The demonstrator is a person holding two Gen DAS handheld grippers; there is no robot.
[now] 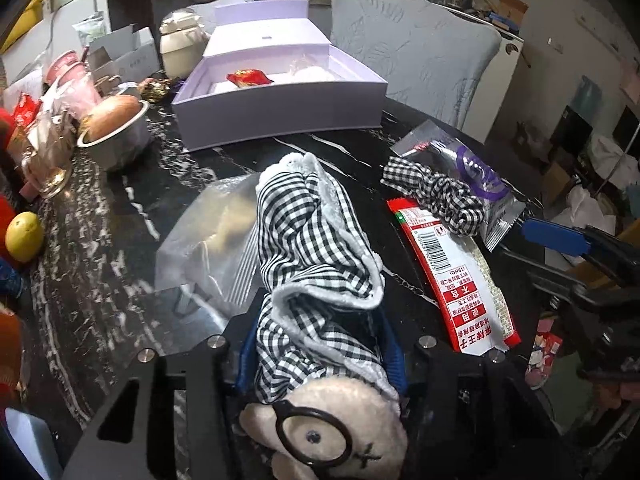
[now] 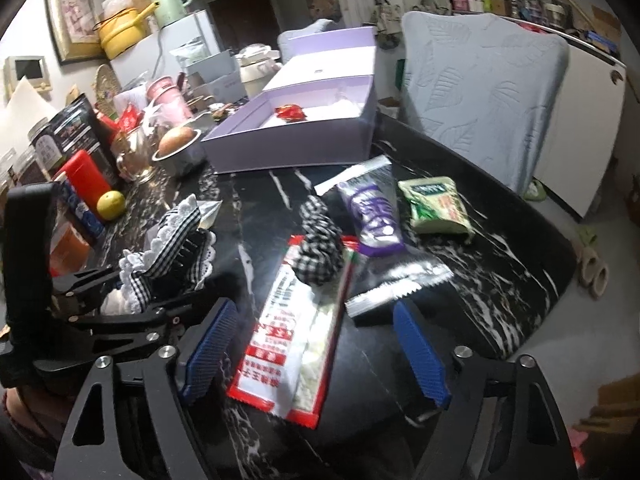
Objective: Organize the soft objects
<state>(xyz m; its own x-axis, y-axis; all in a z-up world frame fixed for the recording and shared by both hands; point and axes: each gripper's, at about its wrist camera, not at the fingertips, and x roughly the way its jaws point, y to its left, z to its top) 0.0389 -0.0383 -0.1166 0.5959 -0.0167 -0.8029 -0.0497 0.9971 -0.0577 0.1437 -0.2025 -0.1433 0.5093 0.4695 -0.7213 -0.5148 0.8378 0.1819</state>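
Observation:
A plush doll [image 1: 320,432] with round glasses and a black-and-white gingham dress lies between the blue pads of my left gripper [image 1: 320,344], which is shut on it. In the right wrist view that doll [image 2: 176,248] shows at the left, above the black marble table [image 2: 500,280]. My right gripper [image 2: 316,352] stands open, its blue pads on either side of a red-and-white snack packet [image 2: 288,344] without touching it. A gingham scrunchie [image 2: 320,248] rests on the packet's far end. An open lavender box [image 2: 304,148] stands at the back.
A purple packet [image 2: 374,216] and a green packet [image 2: 438,210] lie beyond the scrunchie. A clear plastic bag [image 1: 208,248] lies left of the doll. A metal bowl with a bun [image 1: 116,136], a lemon [image 1: 24,236] and jars crowd the left. A covered chair [image 2: 492,92] stands behind the table.

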